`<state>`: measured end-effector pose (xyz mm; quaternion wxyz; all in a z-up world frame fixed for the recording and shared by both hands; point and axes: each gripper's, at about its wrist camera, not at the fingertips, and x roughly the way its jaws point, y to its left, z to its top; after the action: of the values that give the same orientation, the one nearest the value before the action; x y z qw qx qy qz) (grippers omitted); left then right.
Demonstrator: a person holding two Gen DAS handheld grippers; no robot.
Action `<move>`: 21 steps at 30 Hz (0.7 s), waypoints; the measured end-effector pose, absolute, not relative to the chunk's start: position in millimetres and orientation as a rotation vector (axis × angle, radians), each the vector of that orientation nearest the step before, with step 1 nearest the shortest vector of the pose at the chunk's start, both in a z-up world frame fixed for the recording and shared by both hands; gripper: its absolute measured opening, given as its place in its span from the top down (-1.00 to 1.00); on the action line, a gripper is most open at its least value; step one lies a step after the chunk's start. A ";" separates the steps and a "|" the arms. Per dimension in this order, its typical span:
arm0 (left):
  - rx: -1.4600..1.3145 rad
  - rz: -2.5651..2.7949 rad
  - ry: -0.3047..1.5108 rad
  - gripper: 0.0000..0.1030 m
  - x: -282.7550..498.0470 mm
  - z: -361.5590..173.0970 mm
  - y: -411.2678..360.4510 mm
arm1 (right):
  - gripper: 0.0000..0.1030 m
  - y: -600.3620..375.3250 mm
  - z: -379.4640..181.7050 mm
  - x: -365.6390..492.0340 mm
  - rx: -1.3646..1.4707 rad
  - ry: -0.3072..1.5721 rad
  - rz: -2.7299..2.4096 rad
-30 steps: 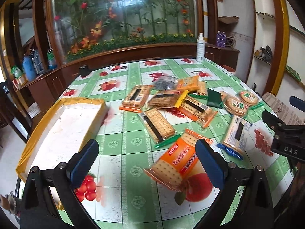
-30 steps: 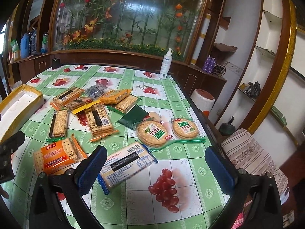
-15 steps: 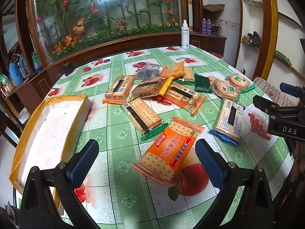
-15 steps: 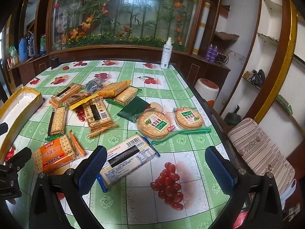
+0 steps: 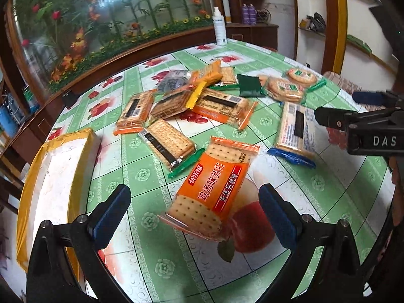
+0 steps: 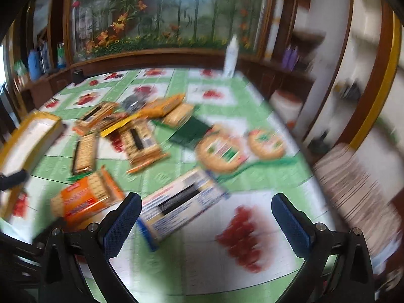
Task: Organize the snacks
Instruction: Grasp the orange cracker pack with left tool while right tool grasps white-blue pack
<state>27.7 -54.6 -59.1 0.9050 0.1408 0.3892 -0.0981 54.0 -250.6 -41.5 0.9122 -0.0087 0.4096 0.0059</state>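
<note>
The right wrist view is smeared with motion blur, so the print on the packets there cannot be read and edges run together. The left wrist view is sharp, though the fisheye bends the round surface (image 5: pixel 328 197) and the frame cuts it off at the bottom.

The left gripper (image 5: pixel 194 214) has its jaws wide, nothing between them, with ridged blue pads on black arms. It hangs over an orange cracker packet (image 5: pixel 214 189), a glossy flat rectangle with red and white print, lying apart from both pads. The right gripper (image 6: pixel 205 223) also has its jaws wide and empty, poised above a blue and white packet (image 6: pixel 179 207) of the same flat shape; its left pad overlaps that packet's near end in the picture, and contact cannot be judged.

Further back lies a loose heap of clear-wrapped cracker packets (image 5: pixel 166 141), some overlapping, a dark green pouch (image 5: pixel 248 85) and two round biscuit packs (image 5: pixel 285 89). A shallow yellow-rimmed tray (image 5: pixel 30 176) with a white inside sits at the left edge, partly hidden by the left gripper's arm. The surface wears a shiny green and white cloth printed with fruit. A white spray bottle (image 5: pixel 219 26) stands upright at the far edge.
</note>
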 end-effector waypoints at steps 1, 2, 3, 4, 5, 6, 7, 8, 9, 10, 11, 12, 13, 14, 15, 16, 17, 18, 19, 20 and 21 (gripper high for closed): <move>0.297 -0.209 0.808 -0.97 29.2 -60.7 -55.3 | -1.00 -254.5 -46.6 56.5 0.014 0.870 0.014; 0.305 -0.212 0.813 -0.97 31.5 -62.4 -56.1 | -1.00 -257.9 -53.0 59.4 0.045 0.896 0.012; 0.313 -0.216 0.820 -0.97 34.4 -64.4 -57.2 | -1.00 -261.0 -59.9 62.8 0.075 0.924 0.009; 0.319 -0.217 0.823 -0.97 36.1 -66.2 -57.8 | -1.00 -262.2 -64.6 64.8 0.093 0.943 0.010; 0.326 -0.219 0.826 -0.97 38.5 -67.9 -58.5 | -1.00 -262.7 -68.4 66.8 0.108 0.959 0.010; 0.332 -0.220 0.830 -0.97 40.9 -69.8 -59.2 | -1.00 -261.8 -70.7 67.7 0.116 0.964 0.011; 0.336 -0.219 0.835 -0.97 43.6 -71.7 -59.5 | -1.00 -259.4 -72.2 69.3 0.115 0.967 0.008; 0.337 -0.218 0.838 -0.97 45.9 -73.3 -59.4 | -1.00 -256.6 -73.3 71.0 0.109 0.969 0.007; 0.336 -0.219 0.842 -0.97 48.0 -74.9 -59.1 | -1.00 -252.4 -74.7 74.6 0.102 0.976 0.008; 0.337 -0.220 0.849 -0.97 50.6 -76.8 -59.0 | -1.00 -249.8 -75.3 76.6 0.100 0.980 0.006; 0.337 -0.218 0.853 -0.97 52.6 -78.4 -59.0 | -1.00 -246.9 -76.9 79.8 0.093 0.985 -0.003; 0.339 -0.216 0.856 -0.97 54.5 -80.0 -59.1 | -1.00 -242.7 -79.7 84.9 0.083 0.999 -0.016; 0.340 -0.215 0.858 -0.97 56.3 -81.2 -59.3 | -1.00 -240.9 -81.6 88.3 0.086 1.009 -0.017; 0.339 -0.215 0.862 -0.97 58.0 -82.2 -59.1 | -1.00 -238.7 -85.0 92.4 0.093 1.023 -0.019; 0.338 -0.215 0.864 -0.97 59.8 -83.2 -59.1 | -1.00 -238.0 -86.9 95.5 0.097 1.031 -0.023; 0.337 -0.215 0.867 -0.97 61.6 -84.4 -59.2 | -1.00 -237.0 -90.1 99.2 0.105 1.042 -0.028; 0.339 -0.213 0.870 -0.97 63.5 -85.8 -60.2 | -1.00 -236.9 -91.0 101.2 0.118 1.042 -0.026; 0.342 -0.213 0.872 -0.97 64.6 -87.2 -60.7 | -1.00 -237.1 -91.8 104.3 0.138 1.046 -0.028; 0.340 -0.216 0.875 -0.97 65.5 -88.5 -61.2 | -1.00 -237.1 -92.0 106.8 0.148 1.050 -0.032; 0.340 -0.217 0.878 -0.97 66.6 -89.7 -61.8 | -1.00 -236.9 -92.6 109.0 0.154 1.054 -0.036; 0.341 -0.216 0.881 -0.97 67.0 -90.8 -62.5 | -1.00 -236.5 -95.5 113.0 0.166 1.074 -0.038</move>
<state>67.0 -62.5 -90.8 0.8849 0.1637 0.4236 -0.1036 113.0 -236.5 -95.5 0.8559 0.0788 0.5108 -0.0181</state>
